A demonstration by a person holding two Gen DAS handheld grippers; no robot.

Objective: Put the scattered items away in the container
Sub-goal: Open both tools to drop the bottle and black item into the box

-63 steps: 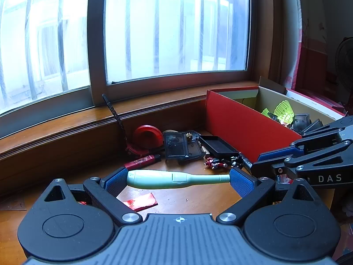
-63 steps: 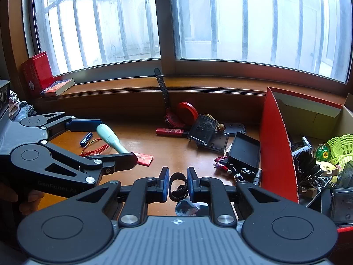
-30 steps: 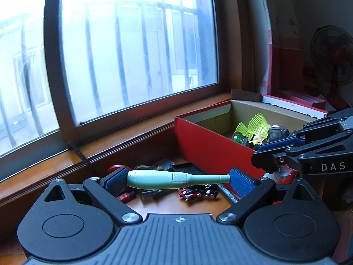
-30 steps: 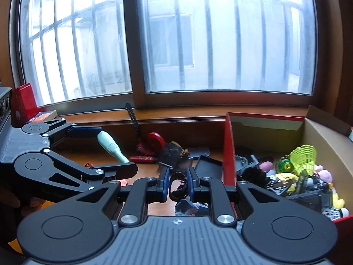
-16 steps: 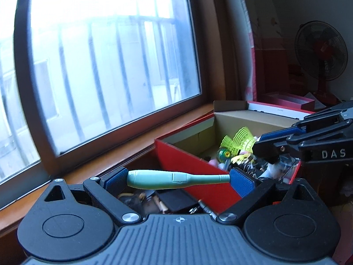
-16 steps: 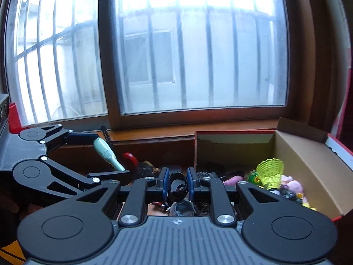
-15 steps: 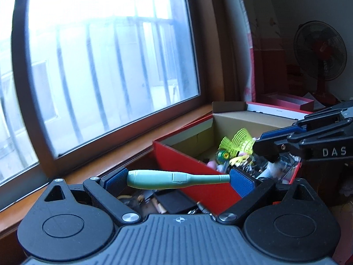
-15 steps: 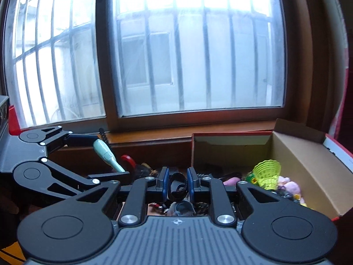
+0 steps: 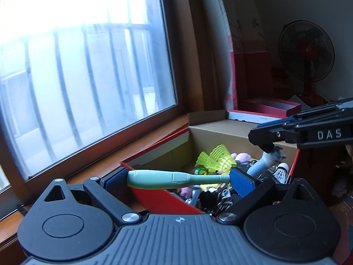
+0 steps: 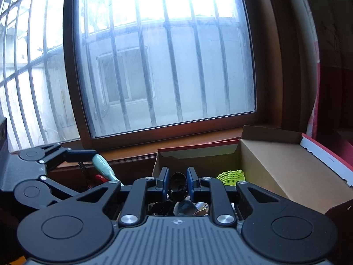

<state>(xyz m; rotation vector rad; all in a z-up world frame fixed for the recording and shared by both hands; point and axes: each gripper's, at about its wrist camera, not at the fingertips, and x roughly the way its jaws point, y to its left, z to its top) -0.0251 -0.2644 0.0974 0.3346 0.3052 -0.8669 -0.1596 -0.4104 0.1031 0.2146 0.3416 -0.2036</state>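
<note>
Behind everything, a barred window point(image 10: 167, 66) in a brown wooden frame, wooden sill point(image 9: 106, 154) beneath. Right of it, a hanging curtain point(image 9: 229, 66). Further right, a standing fan point(image 9: 305, 50) (dark grille, red base) beside a wall.

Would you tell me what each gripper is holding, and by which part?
Left gripper: pale green handle, clamped end to end. Right gripper: small black loop, pinched across its sides.

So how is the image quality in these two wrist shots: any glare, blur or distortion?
Left wrist view: the window blows out to white at top left and smears with motion blur, while the mint-green handle stays sharp. Right wrist view: window panes overexposed at top, box interior dim, straight frames bowed by the fisheye.
</note>
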